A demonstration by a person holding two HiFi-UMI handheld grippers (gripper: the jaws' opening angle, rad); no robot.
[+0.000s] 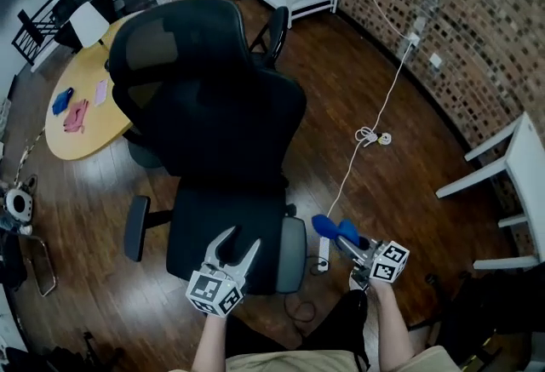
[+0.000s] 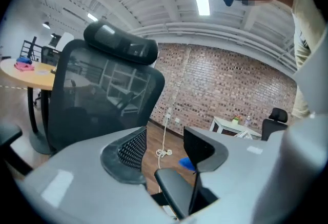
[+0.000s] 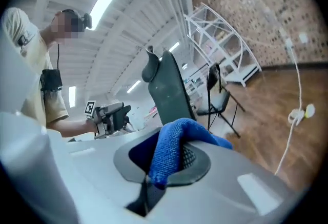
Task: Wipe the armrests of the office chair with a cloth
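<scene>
Brick wall (image 1: 477, 4) borders wood floor (image 1: 358, 81) beside round table (image 1: 94, 136).

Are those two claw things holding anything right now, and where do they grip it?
The right gripper pinches a blue cloth at a bunched fold; the left gripper holds nothing.

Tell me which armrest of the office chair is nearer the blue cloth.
The grey-padded armrest right of the seat in the head view, just beside the cloth in the right claw; the other armrest lies beyond the seat.
</scene>
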